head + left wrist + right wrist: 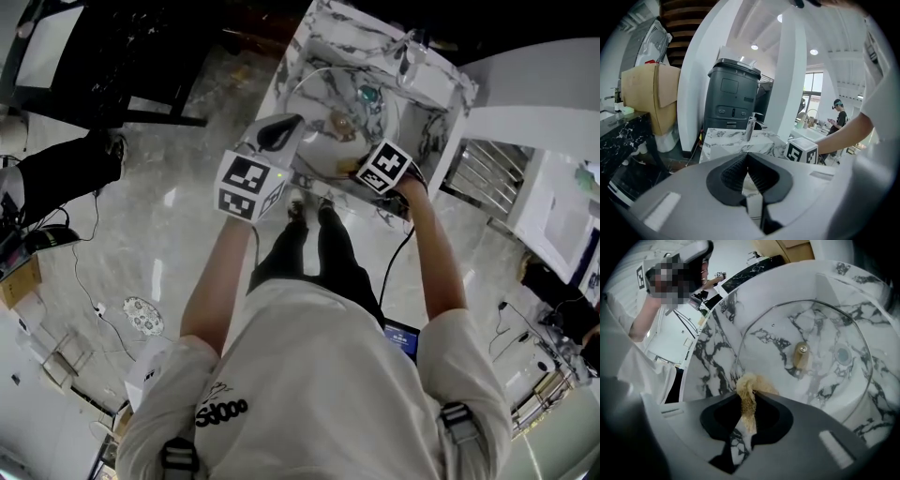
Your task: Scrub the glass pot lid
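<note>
Marble sink (715,341) in a bright room, glass pot lid (787,331) lying in the sink's basin, right tool (749,397) clamped on a tan fibre scrubber (748,411) above the sink's near rim, left tool (748,158) closed on nothing, held over the sink's near edge.

Bright ceiling lights, fisheye edge distortion, dark vignetted corners.

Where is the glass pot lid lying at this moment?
In the right gripper view, the glass lid lies in the marble sink basin, just beyond the fibrous scrubber that the right gripper holds.
</note>
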Tool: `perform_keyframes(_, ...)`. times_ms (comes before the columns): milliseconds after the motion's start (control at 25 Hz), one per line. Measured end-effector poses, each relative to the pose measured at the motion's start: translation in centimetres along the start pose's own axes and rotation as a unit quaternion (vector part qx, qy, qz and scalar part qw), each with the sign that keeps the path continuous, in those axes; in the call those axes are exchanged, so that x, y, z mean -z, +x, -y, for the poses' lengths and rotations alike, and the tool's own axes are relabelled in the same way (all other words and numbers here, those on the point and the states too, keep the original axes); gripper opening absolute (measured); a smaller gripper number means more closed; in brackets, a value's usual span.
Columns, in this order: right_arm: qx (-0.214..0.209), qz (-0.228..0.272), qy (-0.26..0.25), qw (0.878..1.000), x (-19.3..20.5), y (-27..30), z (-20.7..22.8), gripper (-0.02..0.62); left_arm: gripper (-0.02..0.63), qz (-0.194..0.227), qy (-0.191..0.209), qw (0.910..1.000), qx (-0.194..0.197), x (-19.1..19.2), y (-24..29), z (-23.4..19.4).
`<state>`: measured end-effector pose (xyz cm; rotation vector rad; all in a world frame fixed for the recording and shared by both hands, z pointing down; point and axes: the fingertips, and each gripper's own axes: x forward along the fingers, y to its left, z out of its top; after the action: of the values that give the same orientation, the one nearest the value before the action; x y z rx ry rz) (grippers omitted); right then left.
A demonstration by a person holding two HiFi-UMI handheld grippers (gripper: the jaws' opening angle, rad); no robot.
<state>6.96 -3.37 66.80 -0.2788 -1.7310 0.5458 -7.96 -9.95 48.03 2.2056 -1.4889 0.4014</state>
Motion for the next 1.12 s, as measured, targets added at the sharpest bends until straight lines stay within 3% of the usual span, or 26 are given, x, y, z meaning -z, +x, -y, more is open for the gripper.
perform_keyframes(400, 0.060, 0.046, 0.103, 0.992, 1.6, -2.0, 3.7, 0.051, 0.010, -0.005, 0.010, 0.9995, 0.029, -0.3, 1.6, 1.6)
perform_keyframes(760, 0.129, 0.107, 0.195, 0.967, 2.3, -4.6, 7.5, 0.049, 0.011, -0.007, 0.018, 0.9987, 0.047, -0.6, 2.6, 2.2)
perform_keyframes(880, 0.147, 0.125, 0.212, 0.958, 2.5, -5.5, 8.5, 0.049, 0.011, -0.007, 0.020, 0.9984, 0.053, -0.8, 3.1, 2.5)
perform_keyframes(1120, 0.169, 0.132, 0.217, 0.952, 2.6, -6.2, 9.8, 0.049, 0.011, -0.008, 0.020, 0.9982, 0.056, -0.9, 3.7, 2.4)
